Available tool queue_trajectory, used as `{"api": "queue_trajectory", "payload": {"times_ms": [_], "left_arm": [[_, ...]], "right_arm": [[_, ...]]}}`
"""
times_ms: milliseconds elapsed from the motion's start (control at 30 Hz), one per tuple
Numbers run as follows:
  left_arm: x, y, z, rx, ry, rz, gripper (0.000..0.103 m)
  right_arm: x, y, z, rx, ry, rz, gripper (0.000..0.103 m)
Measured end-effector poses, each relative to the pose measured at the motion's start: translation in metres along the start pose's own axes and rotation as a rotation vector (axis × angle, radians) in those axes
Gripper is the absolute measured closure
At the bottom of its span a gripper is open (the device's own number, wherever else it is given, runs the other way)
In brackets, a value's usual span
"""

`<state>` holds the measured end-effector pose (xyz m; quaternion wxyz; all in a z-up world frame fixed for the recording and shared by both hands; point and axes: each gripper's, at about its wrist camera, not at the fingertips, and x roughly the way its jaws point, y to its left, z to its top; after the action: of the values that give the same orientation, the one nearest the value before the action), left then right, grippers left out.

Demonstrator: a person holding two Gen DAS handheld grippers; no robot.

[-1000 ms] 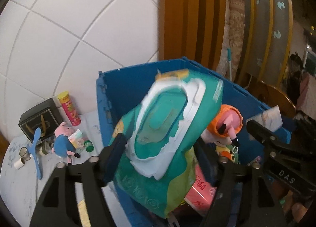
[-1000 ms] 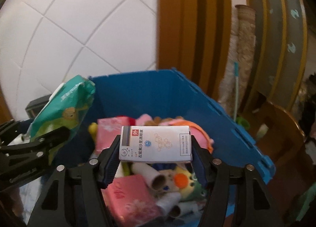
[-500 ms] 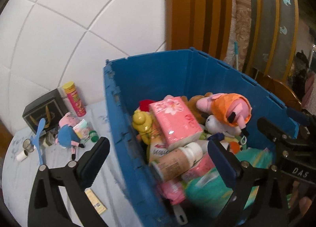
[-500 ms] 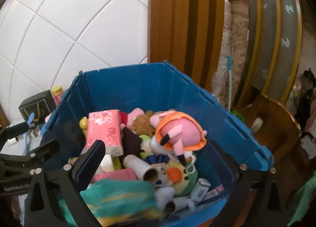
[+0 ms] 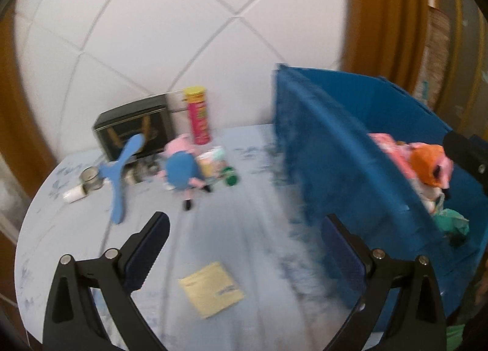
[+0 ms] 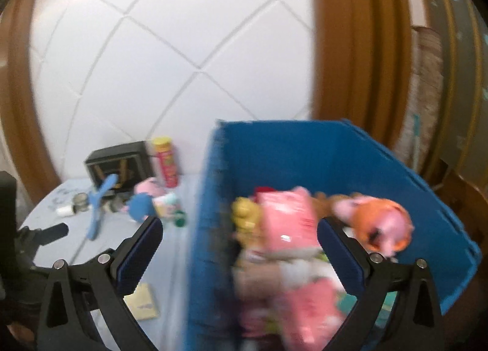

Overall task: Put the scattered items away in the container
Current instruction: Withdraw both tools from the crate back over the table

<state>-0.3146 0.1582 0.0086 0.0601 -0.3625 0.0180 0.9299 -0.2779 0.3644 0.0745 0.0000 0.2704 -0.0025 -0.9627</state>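
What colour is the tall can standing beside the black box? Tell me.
Pink body with a yellow top: the tall can by the black box, best in the left wrist view.

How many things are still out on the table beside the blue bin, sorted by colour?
Blurred, so only what I can make out:
Blue: 2, fan and plush toy
Black: 1, box
Red and yellow: 1, can
Pale yellow: 1, packet
White: 1, small bottle
Clear: 1, glass
Green-capped: 1, bottle
Total: 8
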Motion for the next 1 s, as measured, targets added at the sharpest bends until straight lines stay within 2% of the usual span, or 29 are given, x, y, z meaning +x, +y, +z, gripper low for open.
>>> {"api": "queue_trajectory", "payload": {"times_ms": [233,367,500,600,733,800,900,967,1000], "left_arm": [[0.009,0.123,-0.018,-0.033,0.026,0.044,0.002],[0.024,0.185,-0.026,-0.055,0.066,0.082,0.002],[0.045,0.238,-0.032,-0.096,0.114,0.121,0.002],[0.06,0.264,-0.036,-0.125,0.141,0.138,0.002],[0.081,0.286,-0.039,-0.154,0.174,0.145,0.013],[0.094,0.294,-0.037,-0.171,0.189,0.157,0.013],[0.114,0.306,-0.032,-0.192,0.203,0.175,0.013],[0.129,0.315,-0.028,-0.202,0.213,0.183,0.013],[0.137,0.32,-0.026,-0.205,0.22,0.189,0.013]], "right_arm": [[0.029,0.111,0.005,-0.019,-0.002,0.082,0.0],[0.06,0.163,-0.005,-0.005,0.052,0.117,0.0],[0.102,0.202,-0.019,-0.013,0.149,0.131,0.0],[0.128,0.219,-0.025,-0.031,0.201,0.129,0.0],[0.163,0.227,-0.027,-0.041,0.243,0.119,0.0],[0.18,0.23,-0.027,-0.049,0.263,0.124,0.001],[0.205,0.234,-0.027,-0.061,0.295,0.132,0.01],[0.224,0.237,-0.026,-0.067,0.318,0.142,0.024],[0.238,0.239,-0.026,-0.068,0.332,0.146,0.025]]}}
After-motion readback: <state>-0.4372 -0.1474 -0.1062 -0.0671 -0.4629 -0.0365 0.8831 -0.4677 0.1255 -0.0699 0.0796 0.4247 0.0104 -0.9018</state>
